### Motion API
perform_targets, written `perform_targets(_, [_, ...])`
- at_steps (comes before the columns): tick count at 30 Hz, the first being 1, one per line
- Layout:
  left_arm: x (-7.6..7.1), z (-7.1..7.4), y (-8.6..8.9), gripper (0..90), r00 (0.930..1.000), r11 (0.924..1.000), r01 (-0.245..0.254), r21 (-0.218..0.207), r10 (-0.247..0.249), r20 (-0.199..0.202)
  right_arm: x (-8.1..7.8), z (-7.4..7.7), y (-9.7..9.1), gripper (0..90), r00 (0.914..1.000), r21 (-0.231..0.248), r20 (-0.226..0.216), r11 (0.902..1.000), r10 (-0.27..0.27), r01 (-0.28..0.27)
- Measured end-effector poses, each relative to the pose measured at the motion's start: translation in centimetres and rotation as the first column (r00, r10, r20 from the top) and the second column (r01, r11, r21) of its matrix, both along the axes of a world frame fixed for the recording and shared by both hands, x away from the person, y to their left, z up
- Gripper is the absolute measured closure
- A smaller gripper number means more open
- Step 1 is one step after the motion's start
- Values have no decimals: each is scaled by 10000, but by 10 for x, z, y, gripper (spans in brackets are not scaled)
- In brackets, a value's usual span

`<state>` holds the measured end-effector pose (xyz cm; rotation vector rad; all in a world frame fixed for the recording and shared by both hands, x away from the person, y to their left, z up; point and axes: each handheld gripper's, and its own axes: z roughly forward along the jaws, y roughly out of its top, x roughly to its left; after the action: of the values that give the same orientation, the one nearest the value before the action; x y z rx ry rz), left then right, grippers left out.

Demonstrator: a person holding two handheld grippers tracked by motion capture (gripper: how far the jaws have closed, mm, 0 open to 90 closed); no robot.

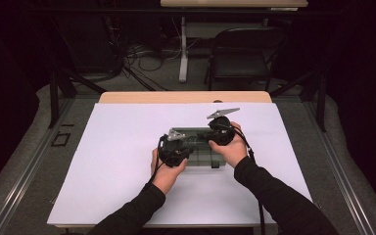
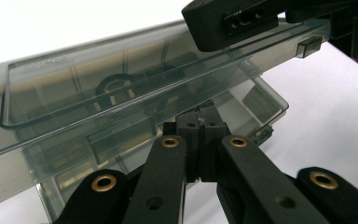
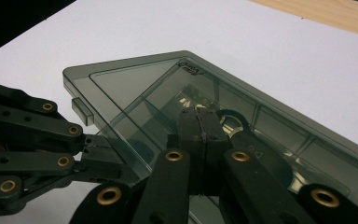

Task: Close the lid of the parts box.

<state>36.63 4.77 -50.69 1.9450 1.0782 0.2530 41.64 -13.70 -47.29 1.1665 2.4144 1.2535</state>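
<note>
A smoky see-through compartment box (image 1: 201,152) lies on the white sheet between my two hands. Its lid (image 2: 98,79) is tilted a little way up off the base (image 2: 265,100). My left gripper (image 2: 199,114) is shut, its tips at the gap between lid and base; it is also at the lid's front edge (image 3: 92,145), beside the small latch tab (image 3: 82,111). My right gripper (image 3: 200,122) is shut with nothing between its pads, its tips over the top of the lid (image 3: 135,84). A dark ring-shaped part (image 2: 116,86) shows through the plastic inside.
The white sheet (image 1: 127,147) covers most of the wooden table (image 1: 186,97), with bare sheet on every side of the box. Beyond the table's far edge stand a black chair (image 1: 245,54) and a desk leg with cables on the floor.
</note>
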Motion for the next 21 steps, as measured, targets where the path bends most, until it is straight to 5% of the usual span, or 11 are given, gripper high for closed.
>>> perform_targets(21, [-11, -23, -2, 900, 9996, 9996, 62, 258, -55, -259, -12, -23, 1, 900, 10000, 112, 3, 9999, -4, 4])
